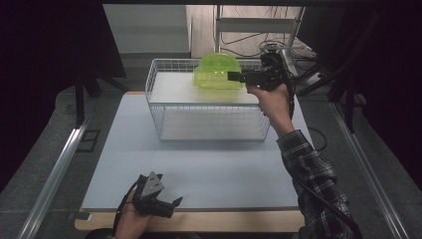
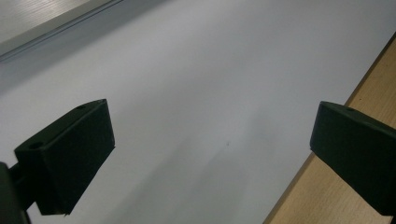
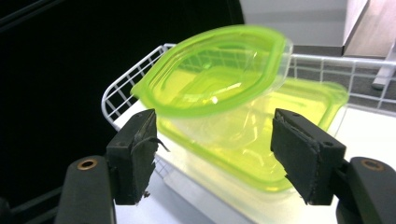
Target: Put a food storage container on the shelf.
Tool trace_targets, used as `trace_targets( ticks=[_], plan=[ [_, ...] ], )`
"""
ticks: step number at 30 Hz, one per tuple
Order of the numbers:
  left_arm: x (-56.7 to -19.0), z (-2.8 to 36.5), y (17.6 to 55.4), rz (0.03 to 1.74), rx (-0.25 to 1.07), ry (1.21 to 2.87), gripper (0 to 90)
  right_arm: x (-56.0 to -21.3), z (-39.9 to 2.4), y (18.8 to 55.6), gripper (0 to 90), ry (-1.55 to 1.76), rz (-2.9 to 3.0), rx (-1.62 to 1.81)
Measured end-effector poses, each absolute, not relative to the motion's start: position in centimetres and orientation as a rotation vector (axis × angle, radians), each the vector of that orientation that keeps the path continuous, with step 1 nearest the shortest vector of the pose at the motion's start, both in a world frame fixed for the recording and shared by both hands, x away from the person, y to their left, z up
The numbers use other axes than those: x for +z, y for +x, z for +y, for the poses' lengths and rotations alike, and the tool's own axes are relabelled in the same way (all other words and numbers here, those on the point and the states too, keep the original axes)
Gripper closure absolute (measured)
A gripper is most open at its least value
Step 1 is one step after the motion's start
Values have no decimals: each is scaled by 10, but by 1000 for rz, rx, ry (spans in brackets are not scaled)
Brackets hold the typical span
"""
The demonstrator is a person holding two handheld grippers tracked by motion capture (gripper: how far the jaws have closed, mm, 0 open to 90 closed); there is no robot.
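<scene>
While the left tongs point(image 1: 171, 203) are idling wide apart, the right tongs point(image 3: 212, 158) are gaping before the translucent lime-green plastic lidded container point(image 3: 233, 112) sitting atop the white wire basket point(image 1: 164, 107); judging by this, no grasp is happening yet.

You are working in a lab or recording studio: black curtains point(image 1: 45, 59) hang on the left and right, loose cables point(image 1: 259, 50) lie on the far floor, and metal rails point(image 1: 54, 169) flank your bench point(image 1: 199, 164).

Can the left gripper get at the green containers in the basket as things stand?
Probably not: the left gripper sits open at the table's near edge, while the green containers sit on the wire basket's top shelf, with the right gripper already there.
</scene>
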State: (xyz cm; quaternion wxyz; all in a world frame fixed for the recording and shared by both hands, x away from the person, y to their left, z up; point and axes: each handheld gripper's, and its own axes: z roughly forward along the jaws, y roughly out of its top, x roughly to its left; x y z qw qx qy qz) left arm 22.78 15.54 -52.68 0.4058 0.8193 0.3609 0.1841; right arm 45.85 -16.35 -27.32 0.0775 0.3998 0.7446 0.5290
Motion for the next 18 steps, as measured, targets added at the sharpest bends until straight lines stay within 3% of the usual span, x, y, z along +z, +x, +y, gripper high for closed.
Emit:
trace_targets(
  ticks=[18],
  plan=[
    [-527,155,228,909,463,2061,0,-304,-165,424,262,1106,2301,1581]
  ],
)
